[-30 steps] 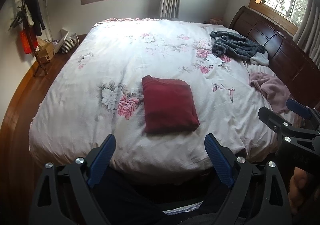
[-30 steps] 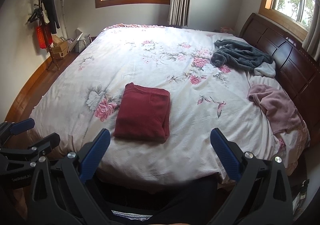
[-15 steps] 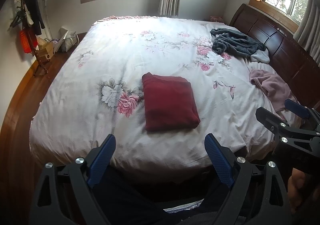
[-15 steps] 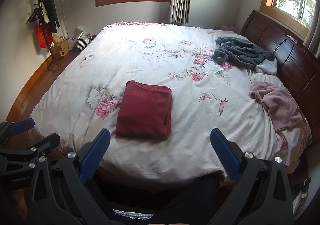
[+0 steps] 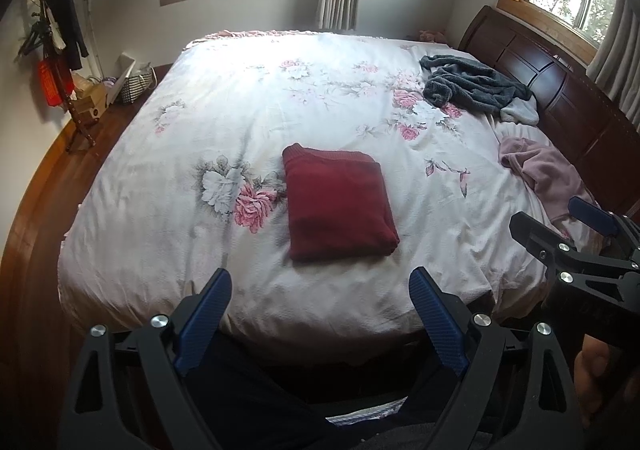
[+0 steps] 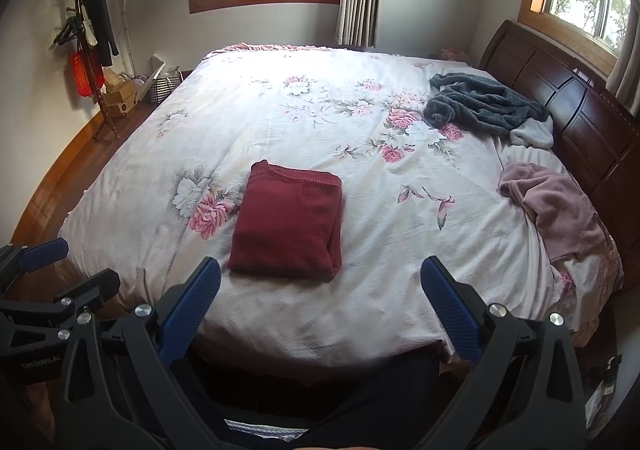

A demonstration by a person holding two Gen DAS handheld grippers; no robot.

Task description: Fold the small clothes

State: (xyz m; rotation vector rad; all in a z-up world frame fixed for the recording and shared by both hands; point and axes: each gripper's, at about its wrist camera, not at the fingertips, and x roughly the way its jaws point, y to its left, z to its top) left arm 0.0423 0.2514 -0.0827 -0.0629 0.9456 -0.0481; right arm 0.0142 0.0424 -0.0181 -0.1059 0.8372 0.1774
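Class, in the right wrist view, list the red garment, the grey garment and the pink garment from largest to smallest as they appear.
1. Grey garment, spread widest, though farthest away.
2. Red garment and pink garment look about alike; the red is folded and nearer, the pink crumpled, so I won't rank them.

Folded red top [image 6: 289, 223] on bed [image 6: 320, 121]

Three small clothes ahead of my tongs, one folded and two not.

The dark red knit sweater [image 5: 338, 205] lies folded into a flat, neat rectangle just ahead of my tongs, ribbed edge on its far side. Far off to my right, a fluffy grey-blue garment [image 6: 484, 103] lies crumpled in a heap, and nearer on that side a dusty pink garment [image 6: 554, 209] lies rumpled, unfolded, draping toward the edge.
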